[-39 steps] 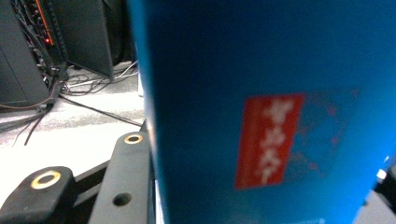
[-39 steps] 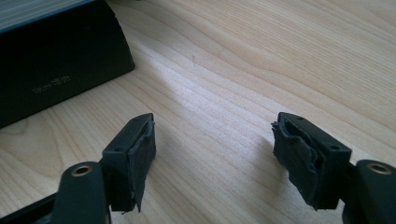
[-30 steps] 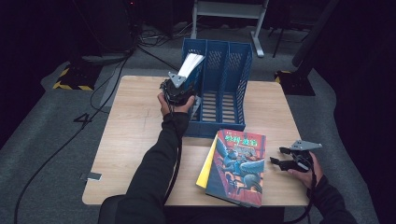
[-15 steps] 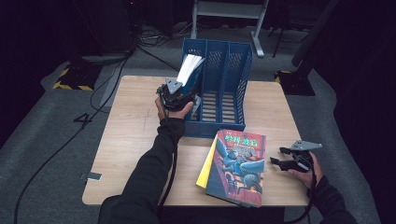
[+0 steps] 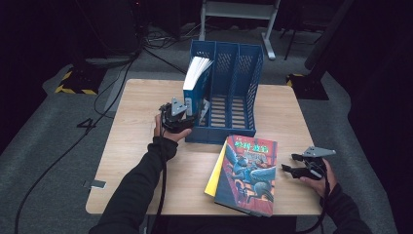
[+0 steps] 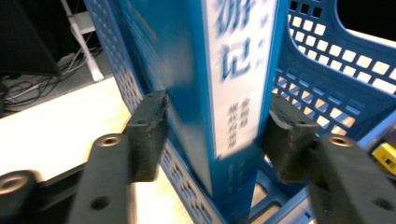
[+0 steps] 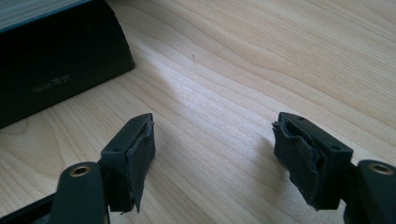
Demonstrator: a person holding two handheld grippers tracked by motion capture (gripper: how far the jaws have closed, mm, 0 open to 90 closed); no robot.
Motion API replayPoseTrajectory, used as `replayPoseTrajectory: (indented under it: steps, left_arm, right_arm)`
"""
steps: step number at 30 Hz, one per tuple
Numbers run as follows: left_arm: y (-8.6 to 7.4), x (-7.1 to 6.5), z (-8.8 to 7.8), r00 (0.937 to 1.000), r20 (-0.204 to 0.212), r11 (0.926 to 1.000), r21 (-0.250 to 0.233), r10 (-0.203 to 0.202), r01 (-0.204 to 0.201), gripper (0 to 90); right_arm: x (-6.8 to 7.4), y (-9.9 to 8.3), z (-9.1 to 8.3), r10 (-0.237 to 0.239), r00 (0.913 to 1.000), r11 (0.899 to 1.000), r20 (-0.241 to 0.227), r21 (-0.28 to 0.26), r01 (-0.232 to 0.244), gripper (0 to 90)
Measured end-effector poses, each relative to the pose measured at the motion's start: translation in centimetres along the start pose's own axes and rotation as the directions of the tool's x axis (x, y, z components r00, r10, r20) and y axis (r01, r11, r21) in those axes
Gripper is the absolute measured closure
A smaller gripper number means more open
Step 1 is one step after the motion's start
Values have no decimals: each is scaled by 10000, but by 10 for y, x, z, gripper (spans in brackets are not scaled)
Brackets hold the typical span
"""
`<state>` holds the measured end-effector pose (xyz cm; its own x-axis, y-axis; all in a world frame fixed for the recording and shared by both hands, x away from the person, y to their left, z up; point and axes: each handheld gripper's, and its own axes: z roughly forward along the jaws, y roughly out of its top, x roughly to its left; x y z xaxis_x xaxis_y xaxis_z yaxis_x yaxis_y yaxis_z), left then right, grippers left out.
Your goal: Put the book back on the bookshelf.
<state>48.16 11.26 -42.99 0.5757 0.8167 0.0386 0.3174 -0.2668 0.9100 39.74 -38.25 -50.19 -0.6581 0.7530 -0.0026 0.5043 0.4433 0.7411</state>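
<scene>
A blue file rack (image 5: 243, 97) stands at the back of the wooden table (image 5: 136, 146). A blue book (image 5: 195, 85) stands upright in its left slot, spine toward me, pages up. My left gripper (image 5: 187, 114) is at the slot's front. In the left gripper view the book's spine (image 6: 233, 93) stands between the jaws of that gripper (image 6: 217, 135). The jaws have just been closing a little, but the pads stand beside the covers without a firm press. A picture-cover book (image 5: 248, 173) lies on a yellow one (image 5: 214, 175). My right gripper (image 5: 287, 163) (image 7: 215, 149) rests open to their right.
The rack's middle and right slots (image 5: 238, 105) hold nothing that I can see. In the right gripper view, a dark book edge (image 7: 56, 70) lies at the upper left. Behind the table are a metal stand's legs (image 5: 238, 12) and floor cables (image 5: 122, 73).
The left hand has come down and toward me, and the blue book has sunk from a tilt above the rack into the left slot. The right hand has not moved.
</scene>
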Motion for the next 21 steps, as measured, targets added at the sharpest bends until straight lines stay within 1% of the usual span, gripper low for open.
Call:
replayPoseTrajectory:
  steps: [1, 3, 5, 7, 10, 13, 16, 17, 18, 19, 21]
  left_arm:
    - [1, -2, 2, 9999, -102, 10000, 47, 80, -79, 466]
    - [2, -5, 8, 9980, -384, 9985, 257, 501, -492, 450]
    - [3, -5, 12, 9984, -398, 9988, 320, 390, -378, 444]
    - [5, -5, 15, 9969, -607, 9980, 406, 502, -478, 454]
    - [8, -4, 20, 9955, -788, 9975, 529, 519, -479, 461]
    - [11, -4, 25, 9947, -921, 9979, 508, 454, -409, 466]
    - [14, -4, 31, 9913, -1245, 9977, 571, 435, -366, 479]
    - [15, -4, 33, 9897, -1376, 9978, 576, 400, -324, 485]
    - [15, -3, 35, 9896, -1403, 9983, 532, 306, -233, 492]
    - [16, -2, 36, 9890, -1469, 9989, 468, 147, -79, 497]
    - [17, -2, 40, 9871, -1601, 9990, 438, 76, -6, 504]
  right_arm:
    - [0, 0, 0, -6, 10000, 10000, 2, -2, 6, 290]
    - [0, 0, 0, 4, 10000, 10000, 7, -9, -4, 289]
    - [0, 0, 0, 2, 10000, 10000, 9, -9, -2, 290]
    - [0, 0, 0, 4, 10000, 10000, 5, -6, -4, 289]
    - [0, 0, 0, -2, 10000, 10000, -7, -15, 2, 290]
    - [0, 0, 1, -15, 10000, 10000, -10, -27, 15, 289]
    - [0, 0, 0, -1, 10000, 10000, -11, -13, 1, 289]
    - [0, 0, 1, -1, 10000, 10000, -12, -13, 1, 289]
    - [0, 0, 1, -4, 10000, 10000, -14, -14, 4, 289]
    - [0, 0, 1, 0, 10000, 10000, -14, -13, -1, 289]
    - [0, 0, 1, 6, 10000, 10000, -16, -8, -6, 289]
